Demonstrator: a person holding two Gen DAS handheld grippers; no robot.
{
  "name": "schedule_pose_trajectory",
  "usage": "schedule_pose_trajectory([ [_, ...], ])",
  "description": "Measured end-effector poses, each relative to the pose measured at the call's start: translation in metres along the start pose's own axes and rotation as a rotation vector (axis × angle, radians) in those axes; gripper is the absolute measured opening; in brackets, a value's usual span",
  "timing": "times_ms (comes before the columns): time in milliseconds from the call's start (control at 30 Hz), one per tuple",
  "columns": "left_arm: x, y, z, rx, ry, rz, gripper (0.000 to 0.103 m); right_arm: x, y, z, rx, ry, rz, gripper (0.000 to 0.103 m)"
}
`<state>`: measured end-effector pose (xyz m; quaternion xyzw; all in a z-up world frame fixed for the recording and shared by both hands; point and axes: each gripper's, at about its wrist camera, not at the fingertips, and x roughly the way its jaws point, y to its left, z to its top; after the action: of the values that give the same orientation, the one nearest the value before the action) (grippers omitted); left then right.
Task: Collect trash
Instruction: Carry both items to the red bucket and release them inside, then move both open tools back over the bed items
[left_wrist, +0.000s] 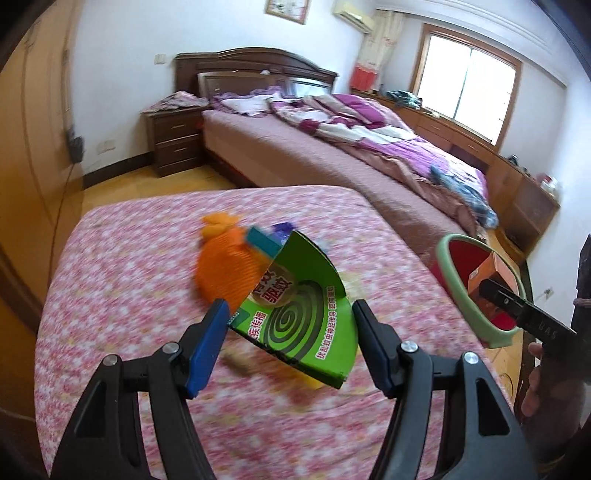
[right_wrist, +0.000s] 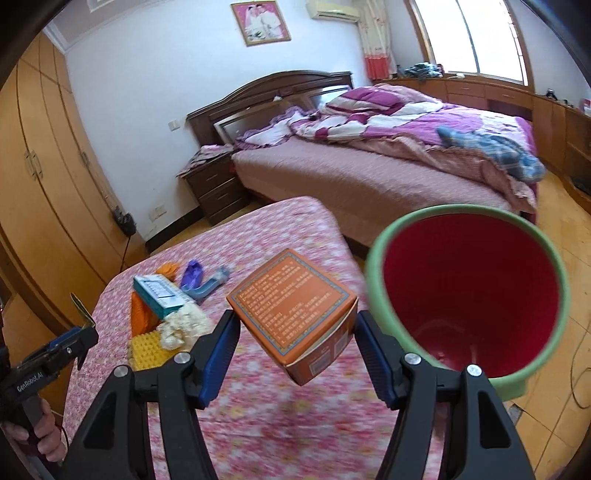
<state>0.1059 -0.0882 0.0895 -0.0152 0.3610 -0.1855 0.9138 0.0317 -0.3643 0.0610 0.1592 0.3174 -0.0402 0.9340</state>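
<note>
Orange box (right_wrist: 295, 314) between level right jaws.

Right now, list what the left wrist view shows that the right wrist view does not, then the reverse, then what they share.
Only the left wrist view shows the printed face of the green mosquito-coil box, held between the left gripper fingers.

Only the right wrist view shows the bin's bare red floor, the white crumpled wad and the yellow studded piece.

Both show the red bin with green rim, the orange box in the right gripper, the teal box and the pink floral table.
</note>
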Motion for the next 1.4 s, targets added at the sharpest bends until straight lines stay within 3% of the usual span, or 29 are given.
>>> schedule_pose_trajectory([
  [633,0.085,-0.143,0.024,0.157,0.092,-0.161,0.068,-0.016,-0.140,0.003,0.172,-0.047,-0.178,0.068],
  [733,0.096,-0.163,0.025,0.192,0.101,-0.176,0.068,-0.016,-0.155,0.004,0.201,-0.054,-0.174,0.081],
  [767,0.099,-0.170,0.025,0.204,0.103,-0.182,0.068,-0.016,-0.159,0.004,0.207,-0.060,-0.173,0.085],
  [1100,0.126,-0.227,0.018,0.327,0.142,-0.231,0.068,-0.038,-0.175,0.003,0.215,-0.122,-0.190,0.085],
  [1400,0.149,-0.261,0.011,0.365,0.199,-0.273,0.068,-0.056,-0.189,-0.005,0.246,-0.149,-0.220,0.086],
])
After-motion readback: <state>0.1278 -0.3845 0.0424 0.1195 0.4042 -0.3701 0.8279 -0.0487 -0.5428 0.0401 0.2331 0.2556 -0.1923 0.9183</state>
